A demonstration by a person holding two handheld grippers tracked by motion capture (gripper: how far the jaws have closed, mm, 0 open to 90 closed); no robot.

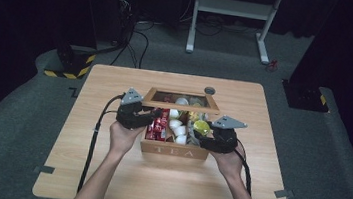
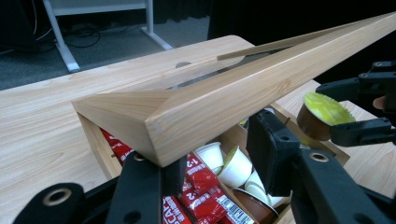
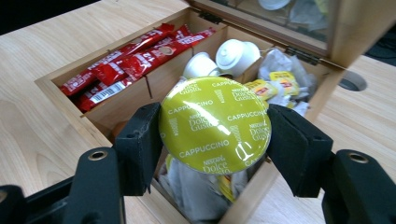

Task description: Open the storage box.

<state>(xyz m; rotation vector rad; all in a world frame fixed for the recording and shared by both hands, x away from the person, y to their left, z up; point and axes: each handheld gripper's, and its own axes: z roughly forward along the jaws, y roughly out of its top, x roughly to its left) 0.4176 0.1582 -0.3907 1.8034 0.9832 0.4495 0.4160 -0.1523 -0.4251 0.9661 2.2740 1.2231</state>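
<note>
A wooden tea box (image 1: 173, 150) stands mid-table with its glass-paned lid (image 1: 182, 100) raised. My left gripper (image 1: 150, 114) is at the lid's left corner. In the left gripper view the lid's wooden edge (image 2: 210, 107) lies between the two jaws, and my left gripper (image 2: 205, 140) is shut on it. My right gripper (image 1: 202, 130) hovers over the box's right compartment, shut on a coffee capsule (image 3: 215, 126) with a yellow-green "Cappuccino" foil top. That capsule (image 2: 322, 114) also appears in the left gripper view, clamped at its sides.
Inside the box lie red sachets (image 3: 126, 65) on the left, white capsules (image 3: 224, 58) in the middle and tea bags (image 3: 275, 86) on the right. A round cable hole (image 1: 209, 90) sits in the table behind the box. Bare wood surrounds the box.
</note>
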